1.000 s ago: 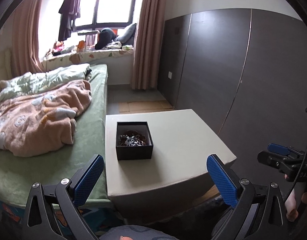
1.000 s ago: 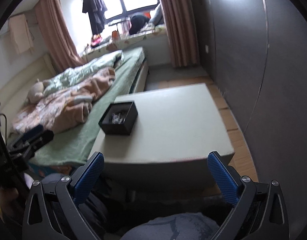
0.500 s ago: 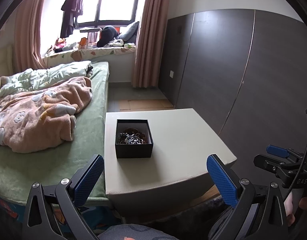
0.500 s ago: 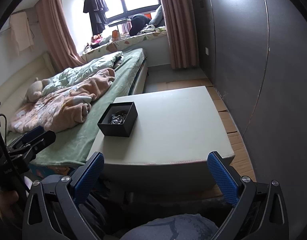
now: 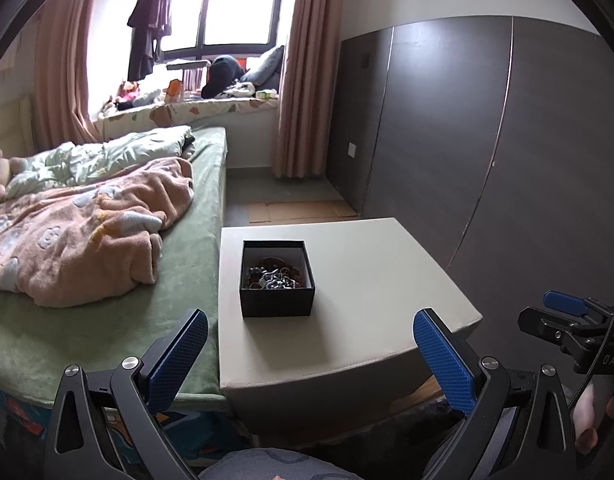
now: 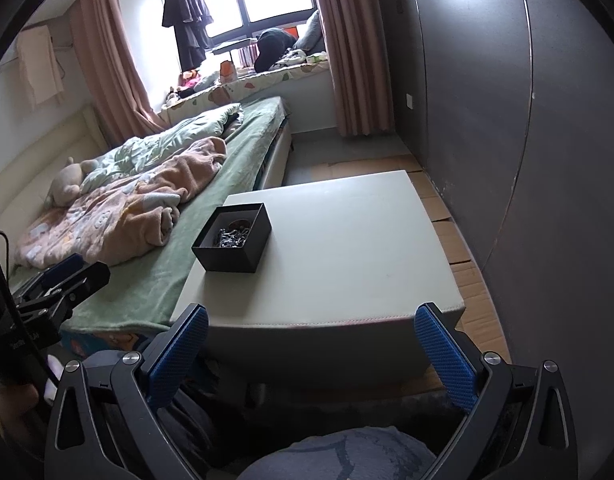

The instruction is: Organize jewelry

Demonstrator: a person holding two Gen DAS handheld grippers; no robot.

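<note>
A black open box (image 5: 277, 278) holding a tangle of jewelry (image 5: 272, 276) stands on the left part of a pale low table (image 5: 367, 300). It also shows in the right wrist view (image 6: 232, 243), with the jewelry (image 6: 232, 235) inside. My left gripper (image 5: 311, 354) is open and empty, held back from the table's near edge. My right gripper (image 6: 311, 354) is open and empty, also short of the table (image 6: 347, 264). Each gripper shows at the edge of the other's view.
A bed (image 5: 107, 280) with a pink blanket (image 5: 79, 236) adjoins the table's left side. A dark wardrobe wall (image 5: 487, 140) runs along the right. Cardboard sheets (image 6: 459, 236) lie on the floor beside the table. My knee (image 6: 343, 456) is below the grippers.
Both views have shifted slightly; the table and box sit a little differently in frame. Both grippers stay open and empty.
</note>
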